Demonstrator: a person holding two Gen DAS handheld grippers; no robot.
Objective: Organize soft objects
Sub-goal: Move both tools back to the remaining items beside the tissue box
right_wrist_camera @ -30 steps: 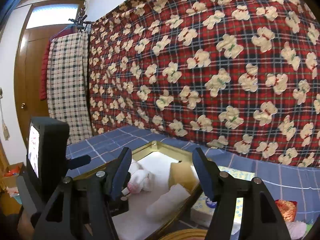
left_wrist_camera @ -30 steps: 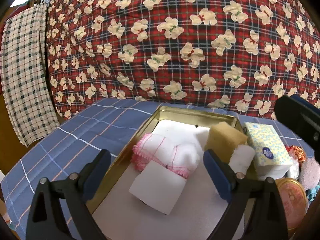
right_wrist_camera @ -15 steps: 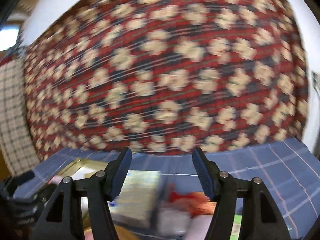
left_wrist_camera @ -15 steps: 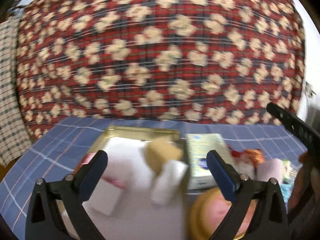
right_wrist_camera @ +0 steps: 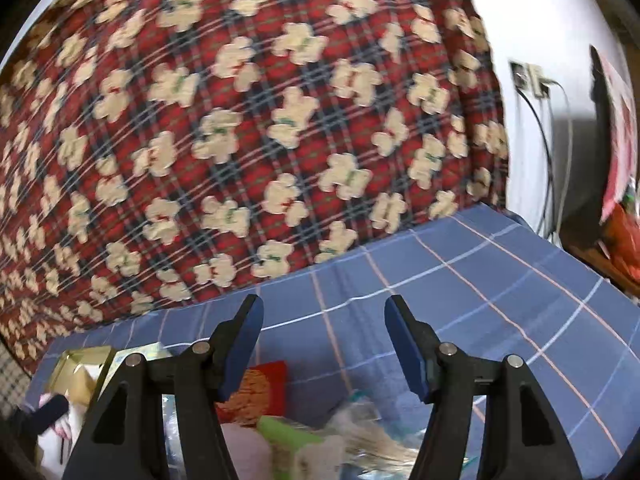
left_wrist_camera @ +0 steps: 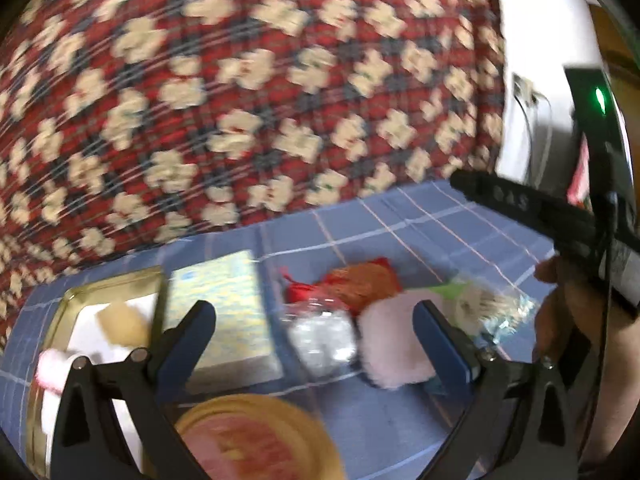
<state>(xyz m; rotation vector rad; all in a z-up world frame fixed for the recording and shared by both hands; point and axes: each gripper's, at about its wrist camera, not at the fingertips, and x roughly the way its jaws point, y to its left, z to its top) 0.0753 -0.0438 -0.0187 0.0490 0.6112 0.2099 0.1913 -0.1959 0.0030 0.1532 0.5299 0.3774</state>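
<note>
My left gripper is open wide above a pile on the blue checked cloth: a clear plastic bag, a pink fluffy pad, a red and orange pouch and a beige tuft in plastic. Nothing sits between its fingers. At the left the gold tin tray holds a yellow sponge and pink-edged cloths. My right gripper is open and empty over the cloth, with the pouch and a green-tagged soft thing below it.
A yellow-patterned tissue pack lies beside the tray. A round gold tin lid is at the near edge. A red plaid quilt with bears rises behind. A hand holds the right gripper at the right edge. Wall socket and cables are at the far right.
Both views have swung right, from the tray to the pile of loose soft things beside it. The left jaws stand slightly wider. The right gripper has moved out over bare cloth.
</note>
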